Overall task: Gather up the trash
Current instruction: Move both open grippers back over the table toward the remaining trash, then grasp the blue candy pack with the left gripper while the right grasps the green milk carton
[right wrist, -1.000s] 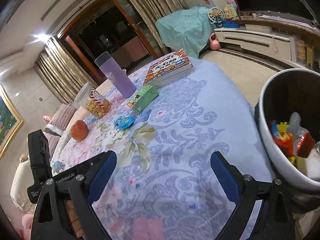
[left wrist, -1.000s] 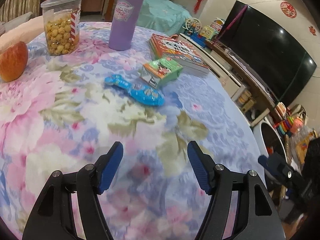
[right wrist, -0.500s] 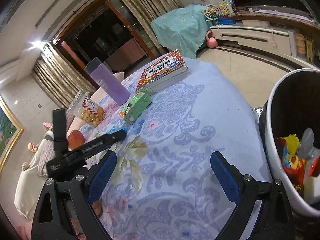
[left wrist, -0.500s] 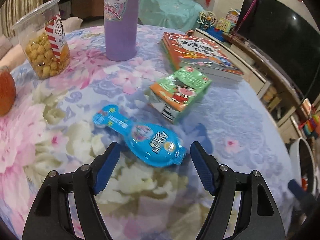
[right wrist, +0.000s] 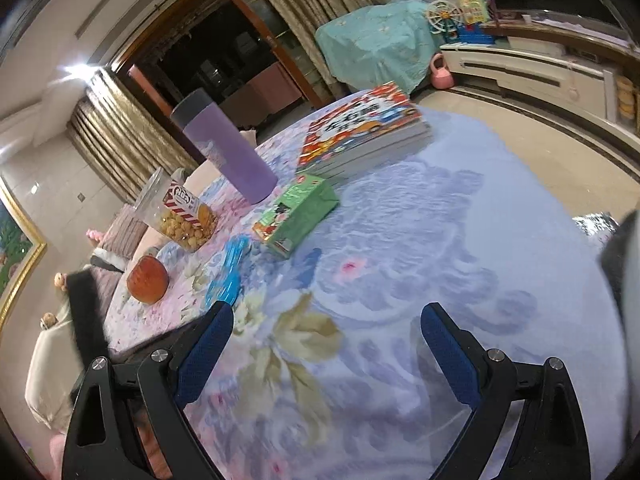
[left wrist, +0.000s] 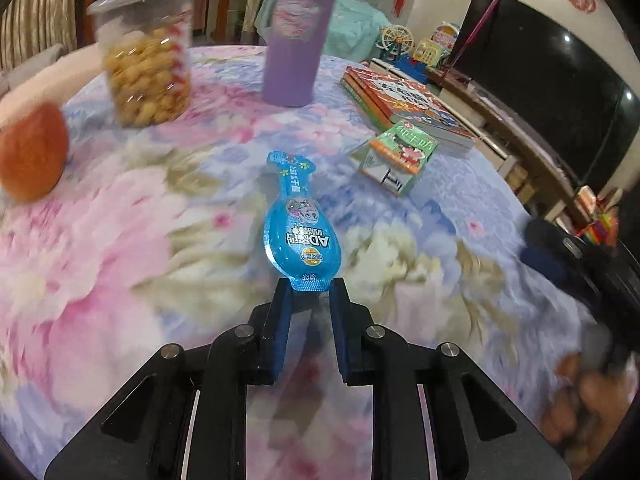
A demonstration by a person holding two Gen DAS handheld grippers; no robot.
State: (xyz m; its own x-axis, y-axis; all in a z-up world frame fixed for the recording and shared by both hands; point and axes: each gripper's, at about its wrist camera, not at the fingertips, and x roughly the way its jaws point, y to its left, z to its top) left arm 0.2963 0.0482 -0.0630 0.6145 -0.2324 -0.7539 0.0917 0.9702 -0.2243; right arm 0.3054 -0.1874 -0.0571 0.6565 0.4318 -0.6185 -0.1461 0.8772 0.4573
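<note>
Left gripper [left wrist: 309,294]: closed in from wide apart onto the near tab of the blue pouch [left wrist: 301,236].
Blue pouch: rotated lengthwise on the floral tablecloth [left wrist: 120,216].
Right gripper [right wrist: 326,338]: held wide open, nothing gripped.

The blue pouch [left wrist: 301,236] bears the Latin letters "AD" in large white type, seen upside down from the left wrist view, followed by Chinese characters too small to make out. The green carton [left wrist: 394,157] and the top book [left wrist: 404,98] of the stack carry Chinese titles that cannot be read with confidence. The red-and-white striped label on the snack jar [right wrist: 176,216] and the round sticker on the purple bottle [left wrist: 294,36] are blurred beyond reading.
</note>
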